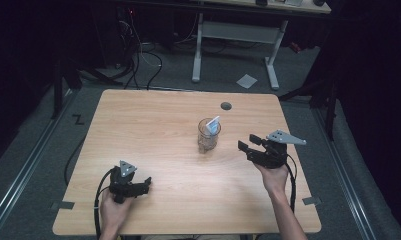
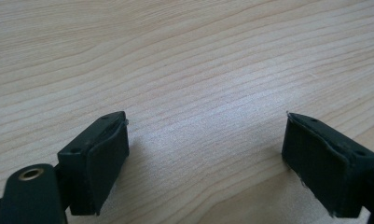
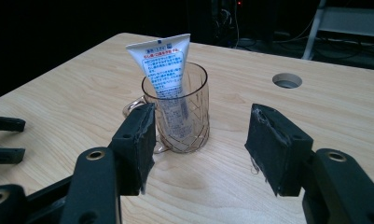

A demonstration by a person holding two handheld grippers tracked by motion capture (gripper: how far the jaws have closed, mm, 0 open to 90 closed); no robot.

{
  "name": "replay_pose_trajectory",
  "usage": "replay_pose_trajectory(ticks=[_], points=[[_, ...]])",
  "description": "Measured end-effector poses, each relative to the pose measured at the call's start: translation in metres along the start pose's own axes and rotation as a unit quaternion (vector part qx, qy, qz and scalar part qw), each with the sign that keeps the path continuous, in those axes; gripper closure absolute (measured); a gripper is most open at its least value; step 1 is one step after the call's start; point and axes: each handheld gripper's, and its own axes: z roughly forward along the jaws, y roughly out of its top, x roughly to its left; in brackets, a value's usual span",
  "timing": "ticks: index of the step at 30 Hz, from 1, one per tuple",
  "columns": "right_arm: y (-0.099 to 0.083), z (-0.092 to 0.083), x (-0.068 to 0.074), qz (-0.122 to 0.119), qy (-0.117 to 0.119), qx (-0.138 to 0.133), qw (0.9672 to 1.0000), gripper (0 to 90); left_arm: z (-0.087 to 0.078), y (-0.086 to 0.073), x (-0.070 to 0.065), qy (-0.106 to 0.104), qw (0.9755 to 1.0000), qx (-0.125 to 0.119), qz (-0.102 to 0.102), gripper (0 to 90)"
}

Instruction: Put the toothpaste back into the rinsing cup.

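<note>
A clear glass mug [image 1: 208, 136] [image 3: 179, 112] stands upright near the middle of the wooden table [image 1: 153, 130]. A white tube [image 1: 213, 124] [image 3: 168, 70] with blue print leans inside it, its flat end poking above the rim. My right gripper [image 1: 248, 141] [image 3: 201, 140] hovers just right of the mug, open, with nothing between its jaws. My left gripper [image 1: 147, 184] [image 2: 205, 154] rests low at the table's front left, open over bare wood, far from the mug.
A round cable hole [image 1: 226, 105] [image 3: 287, 80] sits in the table behind the mug. Beyond the far edge stand a white desk frame [image 1: 236, 35] and loose cables [image 1: 138, 60] on the floor. A paper scrap [image 1: 246, 80] lies there too.
</note>
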Motion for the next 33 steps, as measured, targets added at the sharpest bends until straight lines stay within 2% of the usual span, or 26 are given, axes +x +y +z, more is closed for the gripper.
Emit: replay_pose_trajectory(ticks=[7, 8, 14, 27, 30, 33], points=[[-0.004, -0.006, -0.001, 0.004, 0.001, -0.003, 1.0000, 41.9, 0.000, 0.000, 0.000, 0.001, 1.0000, 0.000, 0.000, 15.0], [-0.006, -0.008, 0.000, 0.010, 0.007, -0.002, 0.9999, 41.8, 0.000, 0.000, 0.000, 0.001, 1.0000, 0.001, -0.001, 15.0], [-0.012, -0.014, 0.002, 0.013, 0.013, -0.006, 0.9998, 41.9, 0.000, 0.000, 0.000, 0.001, 1.0000, 0.000, -0.001, 15.0], [-0.027, -0.018, 0.003, 0.009, 0.003, -0.002, 1.0000, 41.8, 0.000, 0.000, 0.000, 0.001, 1.0000, 0.001, -0.001, 15.0], [-0.032, -0.020, 0.002, 0.021, 0.009, 0.003, 0.9997, 41.4, 0.000, 0.000, 0.000, 0.001, 1.0000, 0.000, -0.001, 15.0], [-0.034, -0.021, 0.002, 0.022, 0.009, 0.007, 0.9997, 41.4, 0.000, 0.000, 0.000, 0.001, 1.0000, 0.001, -0.001, 14.9]])
